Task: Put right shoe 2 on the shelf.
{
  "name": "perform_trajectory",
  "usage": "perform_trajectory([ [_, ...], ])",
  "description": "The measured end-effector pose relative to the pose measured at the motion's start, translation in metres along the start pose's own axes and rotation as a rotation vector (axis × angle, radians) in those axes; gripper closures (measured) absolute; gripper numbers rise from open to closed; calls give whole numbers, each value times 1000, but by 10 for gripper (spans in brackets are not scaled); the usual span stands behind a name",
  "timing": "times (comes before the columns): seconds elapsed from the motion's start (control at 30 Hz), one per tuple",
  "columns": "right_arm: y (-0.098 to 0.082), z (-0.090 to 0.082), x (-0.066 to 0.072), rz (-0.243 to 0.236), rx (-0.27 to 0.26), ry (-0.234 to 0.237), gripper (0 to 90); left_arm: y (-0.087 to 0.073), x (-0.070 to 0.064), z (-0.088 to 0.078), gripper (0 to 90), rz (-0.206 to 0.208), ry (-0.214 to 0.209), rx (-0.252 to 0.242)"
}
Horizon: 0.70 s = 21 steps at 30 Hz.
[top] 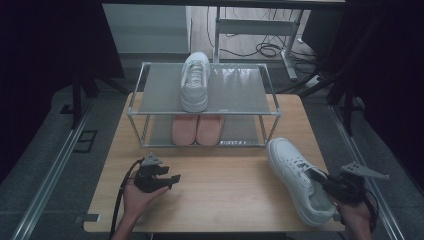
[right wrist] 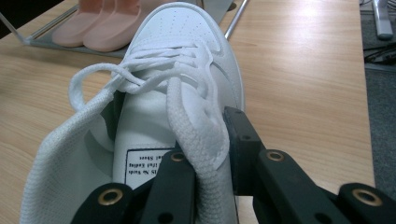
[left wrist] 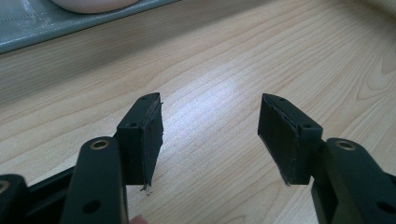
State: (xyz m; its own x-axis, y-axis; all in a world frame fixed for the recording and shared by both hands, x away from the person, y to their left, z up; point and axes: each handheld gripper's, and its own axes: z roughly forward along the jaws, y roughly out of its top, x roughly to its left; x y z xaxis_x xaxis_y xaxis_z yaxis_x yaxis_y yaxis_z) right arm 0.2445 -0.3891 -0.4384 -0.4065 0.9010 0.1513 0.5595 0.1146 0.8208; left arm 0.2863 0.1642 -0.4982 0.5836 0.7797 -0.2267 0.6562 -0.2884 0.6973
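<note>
Overhead, in the high view, a white sneaker (top: 299, 179) lies on the wooden table (top: 215, 195) near its right front corner, toe towards the metal shoe rack (top: 150, 87). The right gripper (top: 325, 183) reaches into the shoe's heel end, its tips hidden by the collar, and the hand behind it is cut off by the bottom edge. A second white sneaker (top: 195, 80) stands on the rack's top shelf, and a pair of pink shoes (top: 197, 129) sits on the lower shelf, their heels hidden under it. The left gripper (top: 172, 179) rests on the bare table, well apart from the shoes. From the left gripper view, the left gripper (left wrist: 210, 130) has its jaws spread wide over bare wood with nothing between them. From the right gripper view, the right gripper (right wrist: 205, 149) is clamped on the padded collar of the white sneaker (right wrist: 182, 60), one jaw inside the opening, the other outside; the label inside is partly covered and hard to read.
</note>
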Motion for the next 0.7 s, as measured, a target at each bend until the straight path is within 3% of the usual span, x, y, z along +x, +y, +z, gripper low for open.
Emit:
perform_trajectory([
  [0.7,23,7,28,-28,-54,88,814,0,2,0,405,-4,-3,-4],
])
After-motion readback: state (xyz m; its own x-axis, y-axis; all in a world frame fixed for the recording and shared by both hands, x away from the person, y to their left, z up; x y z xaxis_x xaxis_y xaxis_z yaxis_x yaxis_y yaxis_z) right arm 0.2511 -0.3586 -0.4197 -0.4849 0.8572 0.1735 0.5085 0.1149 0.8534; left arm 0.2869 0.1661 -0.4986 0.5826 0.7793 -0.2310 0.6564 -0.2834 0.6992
